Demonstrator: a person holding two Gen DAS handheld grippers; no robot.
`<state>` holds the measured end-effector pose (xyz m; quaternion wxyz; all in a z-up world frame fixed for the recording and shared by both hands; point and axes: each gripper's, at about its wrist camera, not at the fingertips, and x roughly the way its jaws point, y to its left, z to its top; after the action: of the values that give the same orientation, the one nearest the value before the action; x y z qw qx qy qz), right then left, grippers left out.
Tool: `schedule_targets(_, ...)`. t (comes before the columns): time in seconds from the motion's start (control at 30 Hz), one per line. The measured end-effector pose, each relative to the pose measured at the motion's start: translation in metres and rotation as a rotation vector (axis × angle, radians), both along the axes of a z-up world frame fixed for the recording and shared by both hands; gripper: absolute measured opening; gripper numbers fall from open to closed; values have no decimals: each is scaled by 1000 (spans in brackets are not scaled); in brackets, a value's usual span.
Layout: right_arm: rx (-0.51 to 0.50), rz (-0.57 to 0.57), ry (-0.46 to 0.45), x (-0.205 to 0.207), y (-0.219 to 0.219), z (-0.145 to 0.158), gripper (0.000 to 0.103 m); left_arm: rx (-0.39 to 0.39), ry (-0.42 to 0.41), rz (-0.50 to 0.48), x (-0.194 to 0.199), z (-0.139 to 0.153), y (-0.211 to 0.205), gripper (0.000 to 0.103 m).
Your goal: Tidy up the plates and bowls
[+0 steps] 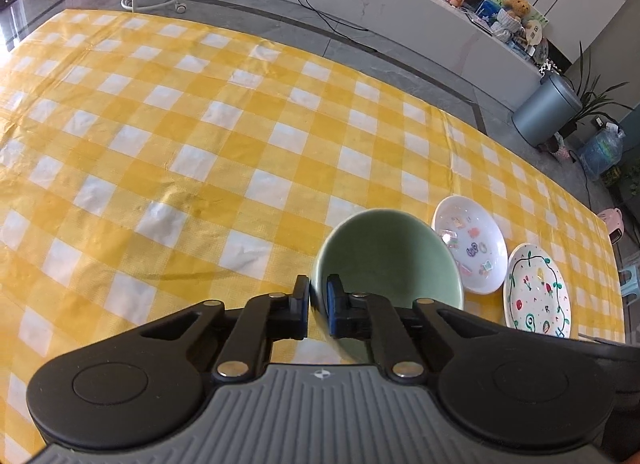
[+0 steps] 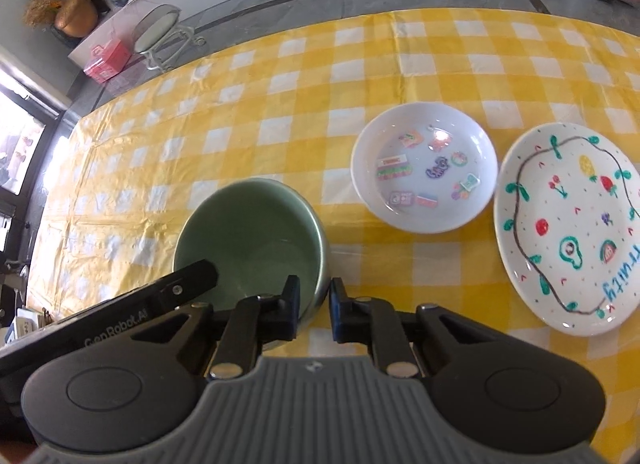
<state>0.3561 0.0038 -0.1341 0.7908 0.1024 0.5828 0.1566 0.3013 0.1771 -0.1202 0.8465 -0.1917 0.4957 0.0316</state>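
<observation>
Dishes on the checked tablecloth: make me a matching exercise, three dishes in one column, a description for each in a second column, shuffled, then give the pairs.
Column one:
1. green bowl
2. white bowl
3. white plate

Column two:
A. painted with fruit, a wavy line and blue lettering
B. plain inside, its rim gripped by the left gripper and the right gripper, one on each side
C. bright stickers on its inside, standing between the other two dishes

Pairs: 1-B, 2-C, 3-A
</observation>
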Motion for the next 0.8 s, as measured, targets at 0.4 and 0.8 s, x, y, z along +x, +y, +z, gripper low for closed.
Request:
schedule_targets(0.4,44,9,-43,-30,-9,51,12,30,-64,34,-41,57,-5,9)
schedule_targets(0.8,55,36,-115,-105,-33,116,12,79,-128,21,-108,112,-36,9)
